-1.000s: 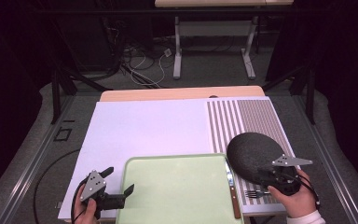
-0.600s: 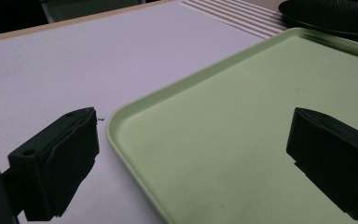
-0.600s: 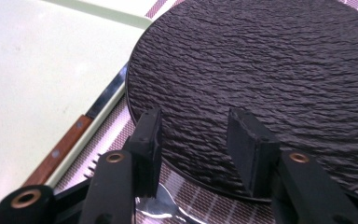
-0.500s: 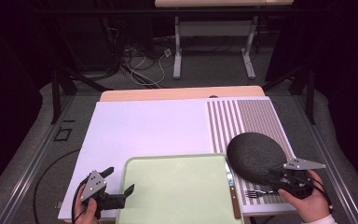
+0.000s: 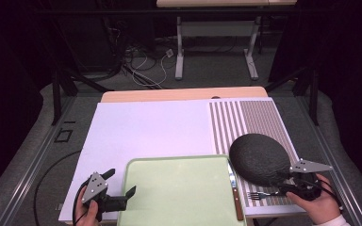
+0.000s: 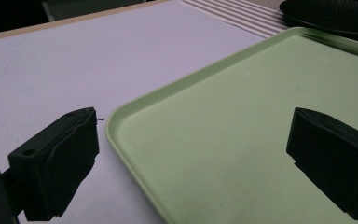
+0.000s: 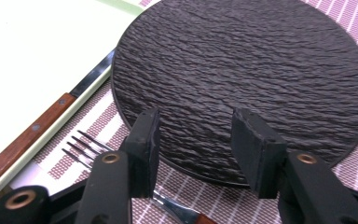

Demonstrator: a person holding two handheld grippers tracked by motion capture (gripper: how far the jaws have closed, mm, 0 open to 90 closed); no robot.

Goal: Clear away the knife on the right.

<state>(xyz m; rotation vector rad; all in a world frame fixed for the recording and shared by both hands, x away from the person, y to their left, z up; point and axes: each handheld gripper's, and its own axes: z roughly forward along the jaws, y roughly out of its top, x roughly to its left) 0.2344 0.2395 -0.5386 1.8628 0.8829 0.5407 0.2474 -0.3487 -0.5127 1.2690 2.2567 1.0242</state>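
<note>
Hovering with jaws just opened and nothing clamped, the right hand-held gripper (image 7: 193,154) faces the dark slate plate (image 7: 242,79) just ahead, its near rim between the pads: likely heavy, stiff, brittle, rough-faced, best pinched at that rim.

Readable text: none is being shown on any surface.
Labels and brands: none are being displayed.
Numbers and signs: none are being made out.
</note>
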